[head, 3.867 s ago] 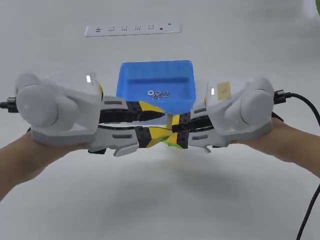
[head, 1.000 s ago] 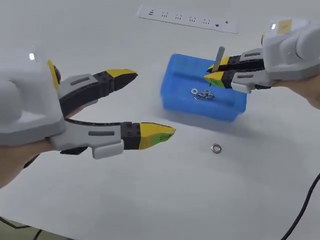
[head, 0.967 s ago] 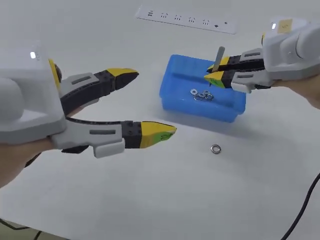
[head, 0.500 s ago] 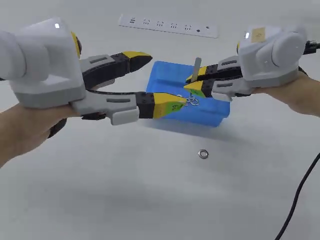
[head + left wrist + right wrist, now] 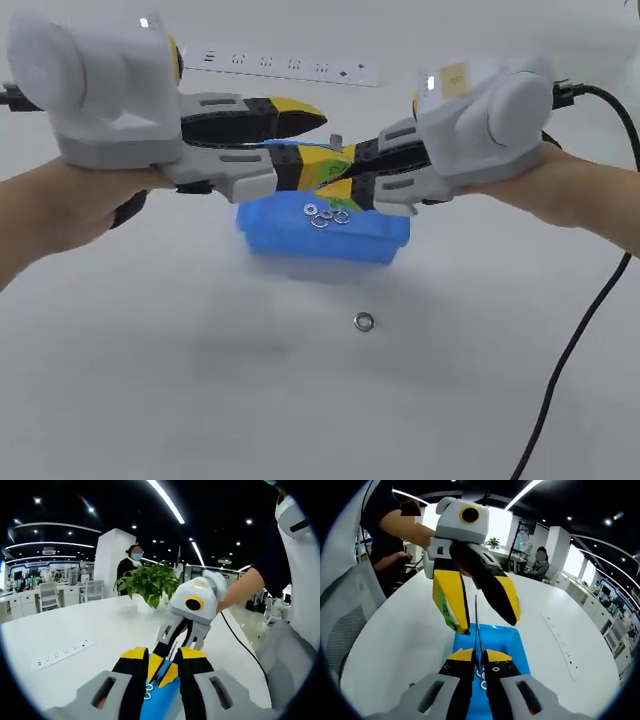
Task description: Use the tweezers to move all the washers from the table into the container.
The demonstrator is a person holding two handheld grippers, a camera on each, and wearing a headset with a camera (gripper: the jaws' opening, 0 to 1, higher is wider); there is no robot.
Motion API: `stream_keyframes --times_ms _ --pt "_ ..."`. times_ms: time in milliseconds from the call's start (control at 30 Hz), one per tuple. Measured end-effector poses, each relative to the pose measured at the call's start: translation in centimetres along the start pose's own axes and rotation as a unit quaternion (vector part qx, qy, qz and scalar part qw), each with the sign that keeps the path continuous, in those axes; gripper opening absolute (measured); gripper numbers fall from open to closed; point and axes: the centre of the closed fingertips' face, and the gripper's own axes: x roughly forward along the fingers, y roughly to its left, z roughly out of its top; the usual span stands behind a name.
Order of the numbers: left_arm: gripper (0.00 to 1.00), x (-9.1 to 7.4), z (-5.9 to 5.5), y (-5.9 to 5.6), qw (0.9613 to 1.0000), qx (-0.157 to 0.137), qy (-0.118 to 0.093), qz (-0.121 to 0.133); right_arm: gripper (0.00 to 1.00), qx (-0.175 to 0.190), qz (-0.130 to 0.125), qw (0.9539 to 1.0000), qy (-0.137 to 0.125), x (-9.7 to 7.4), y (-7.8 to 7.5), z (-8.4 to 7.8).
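Observation:
The blue container [image 5: 300,232] sits on the white table with several washers [image 5: 328,213] inside. One loose washer [image 5: 364,321] lies on the table in front of it. My right gripper [image 5: 338,188] hovers over the container, shut on thin metal tweezers [image 5: 475,622]. My left gripper [image 5: 333,140] faces it from the left and is open. In the right gripper view the left gripper [image 5: 487,621] has one jaw on either side of the tweezers' free end, without gripping them. In the left gripper view its yellow fingertips [image 5: 135,656] frame the tweezers [image 5: 171,655].
A white power strip [image 5: 290,65] lies at the back of the table. A black cable [image 5: 570,350] trails from the right gripper down the right side. People, chairs and a potted plant [image 5: 147,582] are in the room behind.
My left gripper has swung in from the left to meet the right one above the container, and its open jaws now straddle the tweezers. The loose washer has stayed where it was.

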Motion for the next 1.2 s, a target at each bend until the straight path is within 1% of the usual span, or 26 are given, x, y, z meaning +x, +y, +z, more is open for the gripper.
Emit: stream_keyframes --times_ms 67,100,167,233,267,300,367,467,533,567,600,633,733,800,867,900,1000,1067,1133,1200 --pt "0.23 0.2 0.3 -0.5 0.9997 -0.014 -0.003 -0.017 0.08 -0.003 0.002 1.0 0.001 -0.1 0.2 0.0" --pt "0.21 0.2 0.3 -0.4 0.9998 -0.012 -0.004 -0.016 0.08 -0.002 0.003 1.0 0.001 -0.1 0.2 0.0" --pt "0.18 0.2 0.4 -0.7 0.9997 -0.007 -0.004 -0.022 0.08 0.0 0.003 1.0 -0.001 -0.1 0.3 0.0" --pt "0.12 0.3 0.3 -1.1 0.9995 -0.007 -0.001 -0.032 0.08 0.0 0.003 1.0 -0.001 -0.1 0.3 0.0" --pt "0.09 0.3 0.2 -1.5 0.999 -0.013 0.001 -0.043 0.08 -0.001 0.003 1.0 -0.001 -0.1 0.3 0.1" --pt "0.09 0.3 0.2 -1.7 0.9987 -0.017 -0.002 -0.048 0.08 -0.004 0.006 1.0 -0.001 -0.1 0.4 0.1" --pt "0.09 0.3 0.1 -1.6 0.9988 -0.011 0.001 -0.048 0.08 -0.007 0.01 0.9999 0.002 -0.1 0.6 0.0" --pt "0.06 0.2 0.2 -1.1 0.9993 0.015 0.006 -0.034 0.08 -0.011 0.012 0.9999 0.004 -0.1 0.7 0.0" --pt "0.05 0.3 0.4 -0.8 0.9984 0.048 0.011 -0.028 0.09 -0.009 0.007 0.9999 0.002 -0.1 0.5 0.1" --pt "0.05 0.3 0.4 -0.8 0.9974 0.065 0.017 -0.026 0.1 -0.013 0.003 0.9999 0.002 -0.1 0.4 0.1" --pt "0.05 0.4 0.5 -0.8 0.997 0.07 0.019 -0.026 0.1 -0.014 0.0 0.9999 0.002 -0.1 0.3 0.1" --pt "0.04 0.5 0.6 -0.9 0.9972 0.068 0.018 -0.027 0.11 -0.012 -0.002 0.9999 0.001 -0.1 0.2 0.2" --pt "0.04 0.6 0.8 -0.6 0.9965 0.079 0.017 -0.022 0.12 -0.017 -0.015 0.9997 0.004 -0.2 -0.3 0.2" --pt "0.04 0.6 0.9 -0.4 0.9962 0.084 0.017 -0.018 0.13 -0.01 -0.02 0.9997 0.006 -0.2 -0.4 0.2" --pt "0.04 0.7 0.9 -0.1 0.9964 0.082 0.019 -0.014 0.14 -0.005 -0.018 0.9998 0.005 -0.2 -0.3 0.3" --pt "0.04 0.8 0.9 -0.1 0.9971 0.072 0.018 -0.013 0.16 0.0 -0.015 0.9999 0.005 -0.3 -0.2 0.3" --pt "0.04 0.9 1.2 0.2 0.997 0.075 0.016 -0.005 0.26 0.025 -0.004 0.9996 0.007 -0.4 0.2 0.3" --pt "0.04 1.0 1.5 0.3 0.9969 0.077 0.014 -0.002 0.28 0.025 -0.008 0.9996 0.009 -0.5 0.1 0.2" --pt "0.04 1.0 1.8 0.3 0.9965 0.082 0.015 -0.001 0.3 0.031 -0.013 0.9994 0.009 -0.9 0.1 0.3" --pt "0.04 0.7 2.2 0.4 0.9961 0.087 0.016 0.001 0.31 0.032 -0.023 0.9991 0.01 -1.3 0.0 0.2"
